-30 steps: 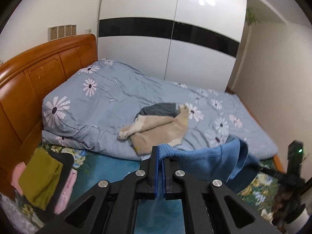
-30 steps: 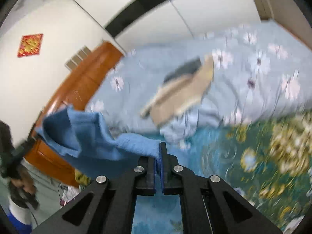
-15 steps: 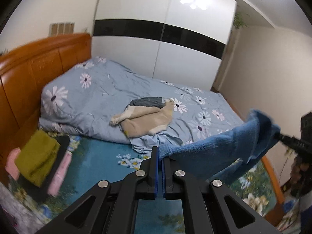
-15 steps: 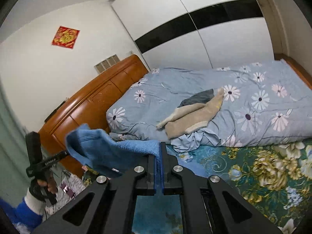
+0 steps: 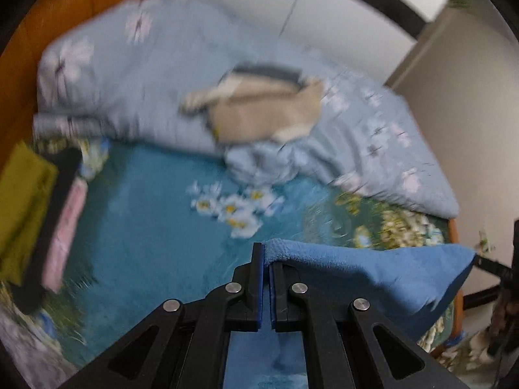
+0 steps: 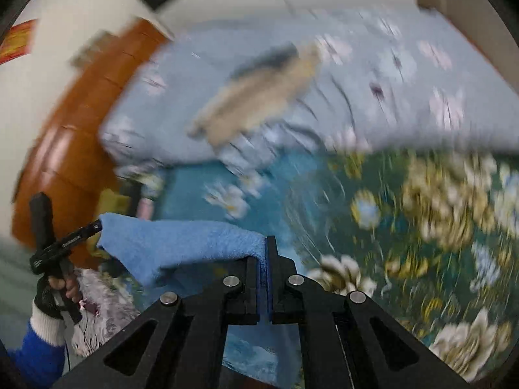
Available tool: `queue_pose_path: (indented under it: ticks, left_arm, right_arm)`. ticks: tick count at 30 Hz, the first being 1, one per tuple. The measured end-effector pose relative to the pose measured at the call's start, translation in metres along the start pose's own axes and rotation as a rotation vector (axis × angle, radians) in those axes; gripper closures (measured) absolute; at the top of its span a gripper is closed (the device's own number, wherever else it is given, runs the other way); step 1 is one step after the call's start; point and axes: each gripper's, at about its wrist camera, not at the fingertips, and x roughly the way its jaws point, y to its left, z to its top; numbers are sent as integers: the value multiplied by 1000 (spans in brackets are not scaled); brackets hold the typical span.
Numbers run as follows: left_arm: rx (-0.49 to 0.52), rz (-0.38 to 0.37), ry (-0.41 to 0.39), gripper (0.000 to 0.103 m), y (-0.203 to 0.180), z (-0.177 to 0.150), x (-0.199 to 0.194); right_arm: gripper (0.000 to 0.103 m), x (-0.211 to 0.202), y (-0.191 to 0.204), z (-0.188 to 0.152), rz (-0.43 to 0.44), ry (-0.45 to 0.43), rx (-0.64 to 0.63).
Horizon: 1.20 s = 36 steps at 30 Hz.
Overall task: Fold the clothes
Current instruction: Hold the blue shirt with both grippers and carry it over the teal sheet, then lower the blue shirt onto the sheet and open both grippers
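Observation:
A blue towel-like cloth [image 5: 373,269] hangs stretched between my two grippers above the bed. My left gripper [image 5: 266,259] is shut on one corner of it; the cloth runs right to my other gripper at the frame edge. In the right wrist view my right gripper [image 6: 266,253] is shut on the opposite corner of the blue cloth [image 6: 181,243], which stretches left to the left gripper's tip [image 6: 94,227]. A beige and grey garment [image 5: 266,110] lies crumpled on the quilt, also in the right wrist view [image 6: 259,94].
A light blue flowered quilt [image 5: 155,74] is bunched at the far side of the bed. The teal flowered sheet [image 5: 155,233] lies below the cloth. Folded olive [image 5: 22,201] and pink [image 5: 68,230] clothes are stacked at left. An orange wooden headboard [image 6: 74,129] stands at left.
Both grippers have tilted down toward the sheet with the blue cloth pulled taut and flatter between them. Both views are motion blurred now.

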Motion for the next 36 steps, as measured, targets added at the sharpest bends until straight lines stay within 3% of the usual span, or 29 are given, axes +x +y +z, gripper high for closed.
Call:
queue_pose_path:
  ticks: [5,13,23,29,36]
  left_arm:
    - [-28,-6,104,100,24,13,84]
    - [-13,-63,154,100,52,60,153]
    - [27,-108,192,100,64,102,214]
    - [44,-106,236,100,70,105,249]
    - [-11,-121,284,100,87,104,278]
  right_arm:
    - [101,81,-11,30,-120,124,102]
    - [101,153,-13,86,-293,186,167]
    - [101,209,-9,133,-445,241,161]
    - [101,240,-15,141,-506,291,161]
    - [100,264,-17,145,-519,304,161]
